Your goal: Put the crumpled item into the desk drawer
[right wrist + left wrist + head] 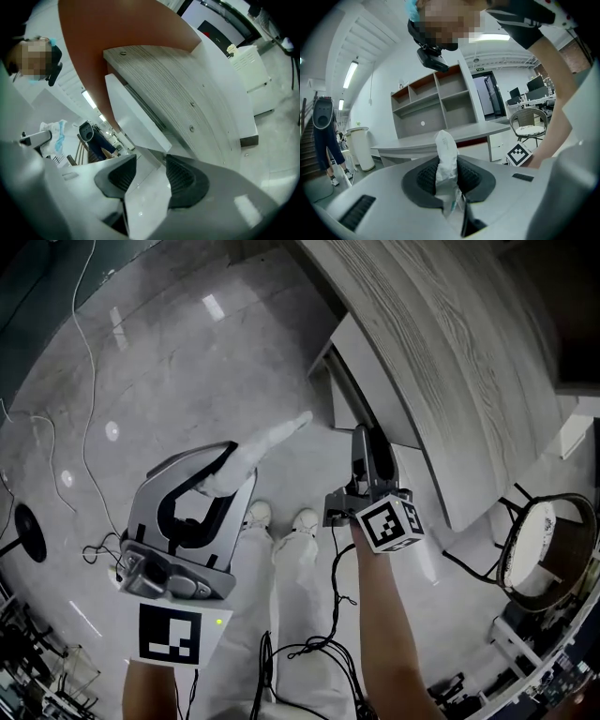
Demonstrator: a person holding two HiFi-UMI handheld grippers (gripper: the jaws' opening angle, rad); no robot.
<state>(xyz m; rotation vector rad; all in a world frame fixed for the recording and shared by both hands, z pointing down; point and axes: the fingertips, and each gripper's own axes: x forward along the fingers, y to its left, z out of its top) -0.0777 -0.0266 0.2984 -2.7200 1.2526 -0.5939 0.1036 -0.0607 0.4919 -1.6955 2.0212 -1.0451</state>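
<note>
The crumpled white item [269, 441] sticks out forward from my left gripper [223, 476], which is shut on it; in the left gripper view the crumpled item [446, 157] stands pinched between the dark pads of the left gripper [448, 179]. My right gripper [368, 452] is open and holds nothing, its tips close to the white drawer front [377, 381] under the wood-grain desk top [450, 343]. A dark gap shows behind the drawer front. In the right gripper view the drawer front [133, 117] juts out just beyond the open right gripper [150, 176].
A round chair with a white cushion [536, 542] stands at the right. Cables [89, 381] trail over the grey floor at the left. The person's white trousers and shoes [281, 519] are below the grippers. A shelf unit [436, 101] and a white bin [361, 147] are behind.
</note>
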